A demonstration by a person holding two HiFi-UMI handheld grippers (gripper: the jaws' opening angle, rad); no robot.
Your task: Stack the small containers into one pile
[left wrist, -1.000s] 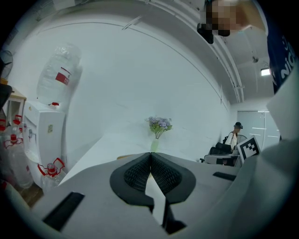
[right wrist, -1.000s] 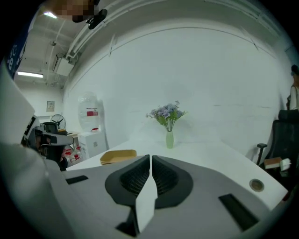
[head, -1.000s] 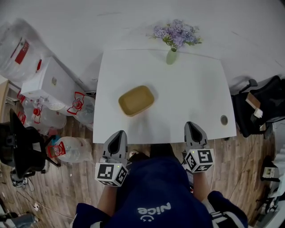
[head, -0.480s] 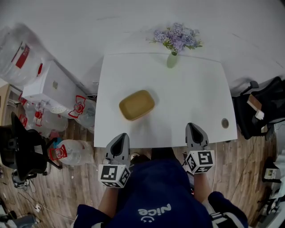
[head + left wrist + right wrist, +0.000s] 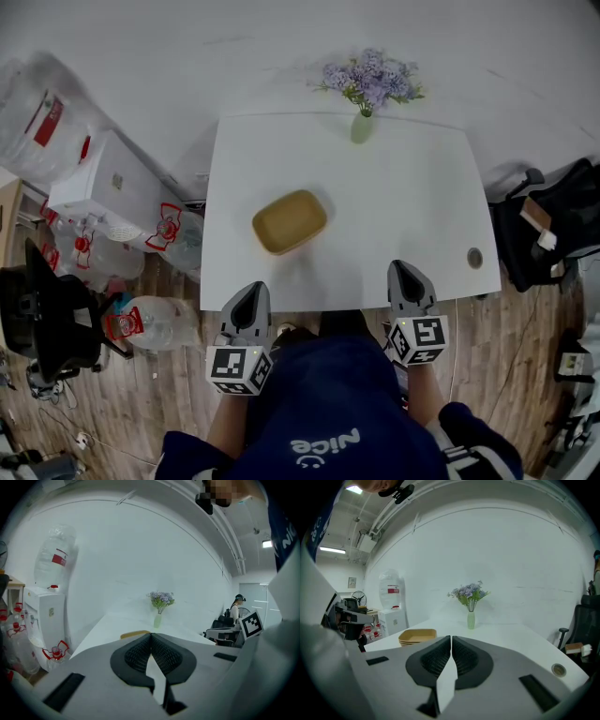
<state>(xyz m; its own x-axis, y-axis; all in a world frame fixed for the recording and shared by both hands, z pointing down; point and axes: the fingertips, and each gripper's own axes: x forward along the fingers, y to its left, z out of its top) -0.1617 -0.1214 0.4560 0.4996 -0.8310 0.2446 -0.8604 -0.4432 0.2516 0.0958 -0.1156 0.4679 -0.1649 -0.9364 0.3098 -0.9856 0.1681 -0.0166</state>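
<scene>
**While both pairs of jaws meet on nothing, the containers (image 5: 289, 221) sit nested in one pile**

Head view: the pile lies toward 9 o'clock on the white table (image 5: 394, 206); the left gripper (image 5: 251, 289) hangs at its 7 o'clock edge and the right gripper (image 5: 403, 267) at 5 o'clock, both well apart from it. Left gripper view: jaws together, empty. Right gripper view: jaws together, empty, with the pile at 10 o'clock

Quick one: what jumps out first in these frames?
A nested pile of yellow containers sits alone, left of centre on the white table, with a vase of purple flowers at the far edge. The left gripper and the right gripper hang at the near edge, both shut and empty.
</scene>
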